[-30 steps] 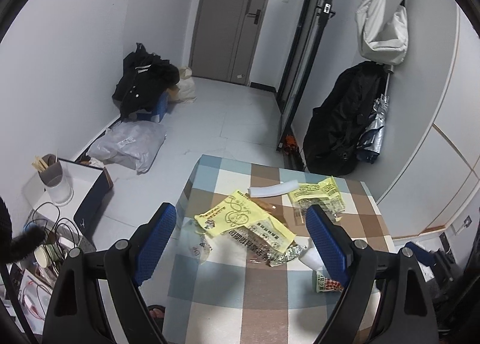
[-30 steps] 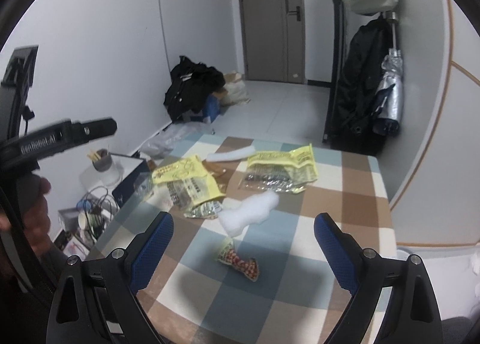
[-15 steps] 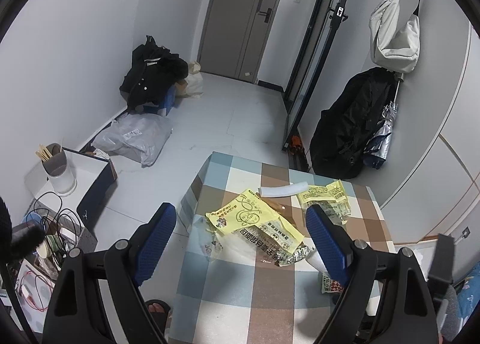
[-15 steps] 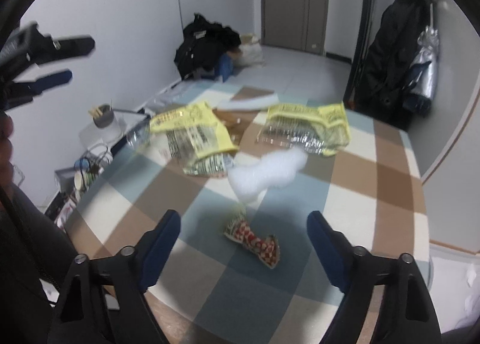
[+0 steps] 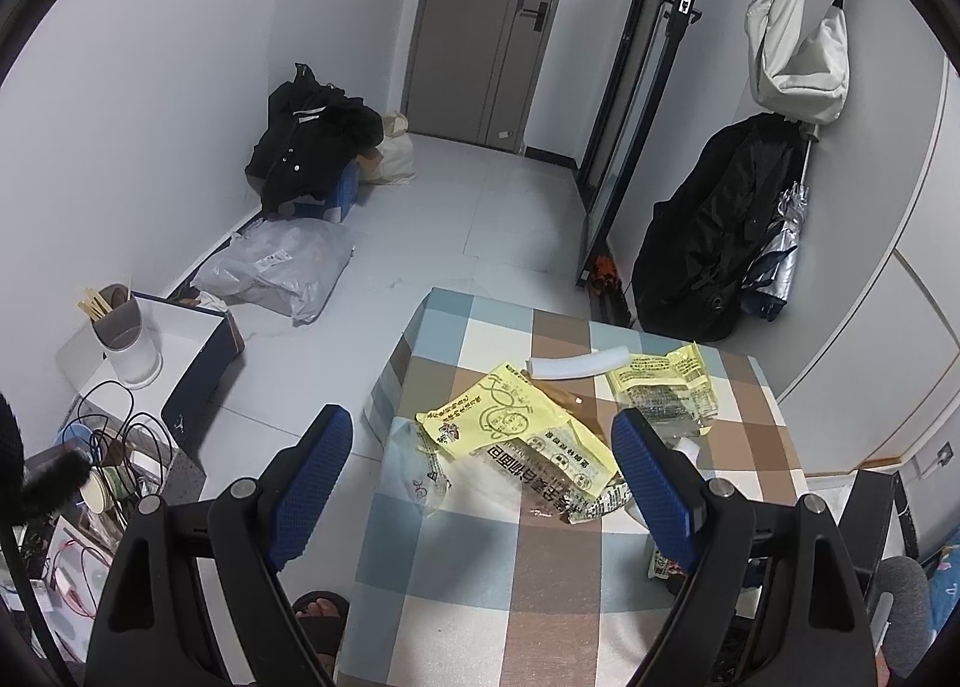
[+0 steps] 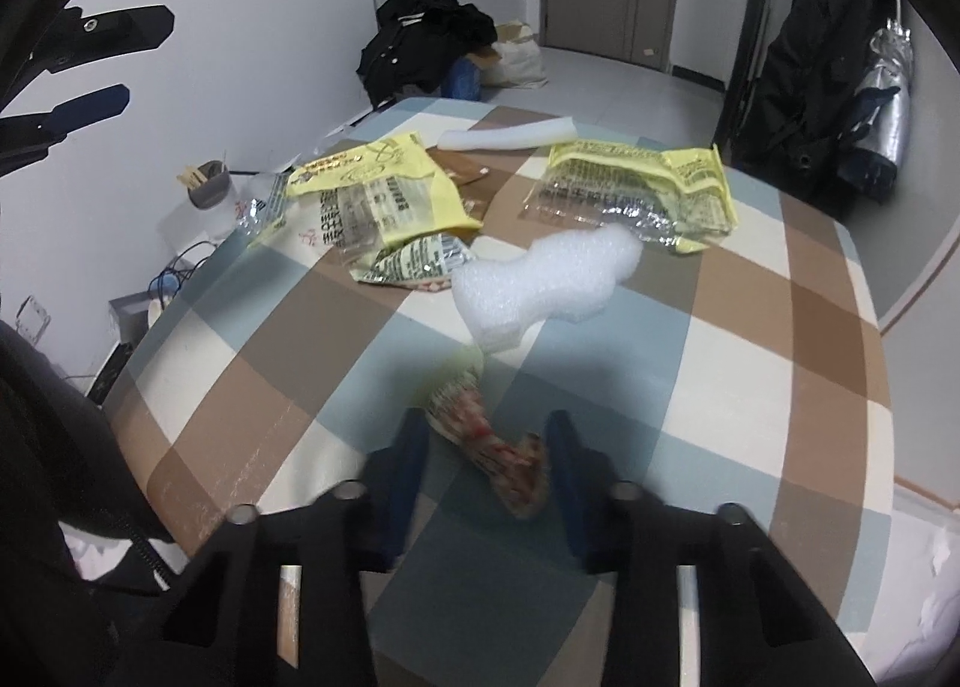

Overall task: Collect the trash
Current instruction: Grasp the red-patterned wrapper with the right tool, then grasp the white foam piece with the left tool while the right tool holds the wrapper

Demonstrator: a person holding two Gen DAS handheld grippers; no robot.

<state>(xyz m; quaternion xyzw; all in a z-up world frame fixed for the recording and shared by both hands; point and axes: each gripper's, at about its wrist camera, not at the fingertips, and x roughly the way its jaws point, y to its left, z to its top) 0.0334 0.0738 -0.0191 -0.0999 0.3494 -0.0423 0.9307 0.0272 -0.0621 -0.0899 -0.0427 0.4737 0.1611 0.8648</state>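
A: Start on your left. Your left gripper [image 5: 483,474] hangs above the near edge of the checked table [image 5: 558,579], jaws wide apart and holding nothing. The big yellow wrapper [image 5: 516,435] lies ahead, between its fingers in view.

B: And my right?

A: Your right gripper [image 6: 486,447] is down at the tablecloth and its jaws have just been closing around the small red-patterned wrapper [image 6: 492,441]. The wrapper sits between the fingers, but the frame is blurred; I cannot tell whether the pads press it yet.

B: What could go wrong?

A: I'd judge the wrapper may slide out flat under the pads, since it is thin and crumpled, or the fingertips may catch the cloth and bunch it.

B: How does it look?

A: Twisted, creased, red and white. The white foam piece [image 6: 540,279] lies just ahead of it, apart.
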